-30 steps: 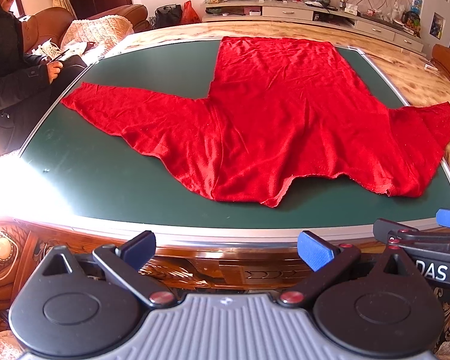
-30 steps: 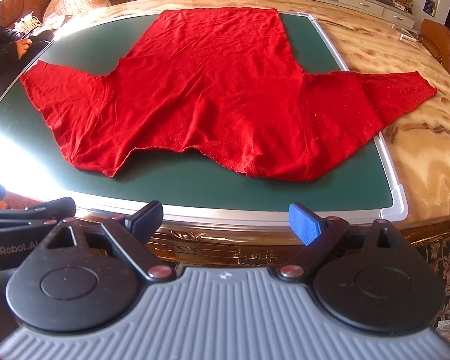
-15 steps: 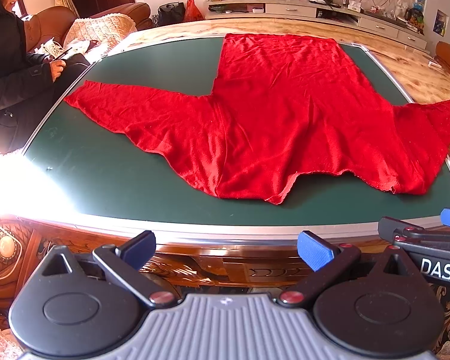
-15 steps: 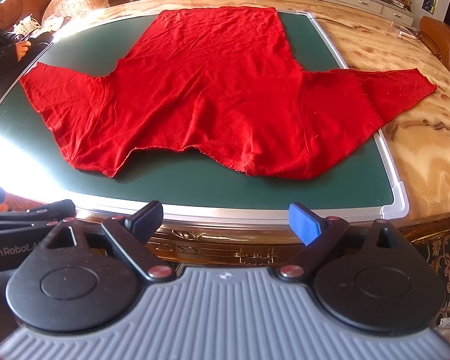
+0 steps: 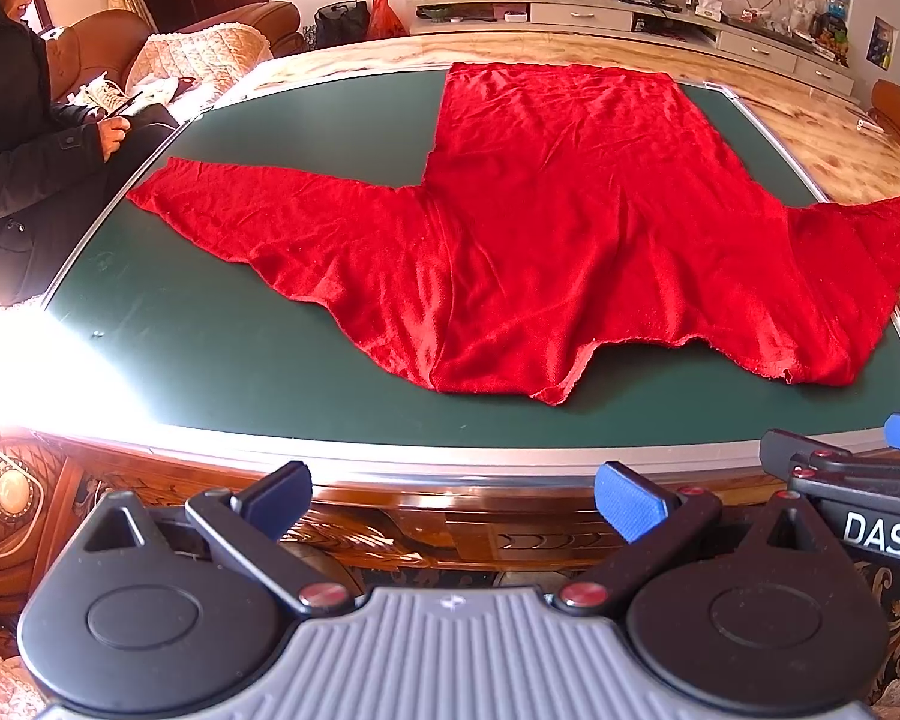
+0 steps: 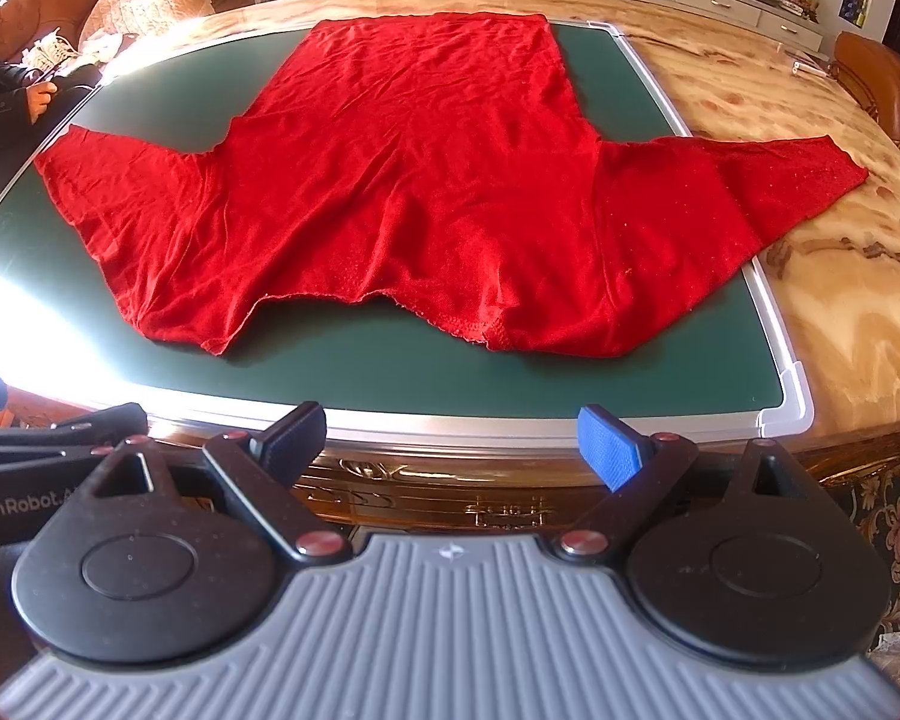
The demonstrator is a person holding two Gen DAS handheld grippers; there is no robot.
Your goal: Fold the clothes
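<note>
Your left gripper (image 5: pixel 453 495) hangs just short of the surface's near edge, fingers (image 5: pixel 627 507) spread wide with nothing between them. Your right gripper (image 6: pixel 453 441) sits the same way, fingers (image 6: pixel 609 447) spread and empty.

In the left view the right gripper (image 5: pixel 852 480) juts in at the right edge, and you can read "DAS" in white on its black body. In the right view the left gripper (image 6: pixel 48 450) shows at the left edge, marked "GenRobot.A", with the rest cut off.

Beyond the fingers lies the green mat (image 5: pixel 222 348) with its silver rim, set on the marbled surface (image 6: pixel 840 300). The red shirt (image 5: pixel 570 228) is spread flat on the mat, neckline toward you, hem far, both sleeves out sideways. Only the right view shows the mat's near right corner and that the right sleeve (image 6: pixel 768 180) runs past the rim onto the marble. The left view shows the left sleeve (image 5: pixel 258 210) fully on the mat.

Against the frame a second ago, the shirt has not shifted; in both views it sits a little lower and closer, so both grippers have eased forward, fingers as wide as before.

Farther off, the left view shows a seated person in a dark coat (image 5: pixel 24 138) at the left, of whom the right view (image 6: pixel 6 96) catches only a sliver, and a long cabinet (image 5: pixel 630 12) crowded with bottles along the far wall.
</note>
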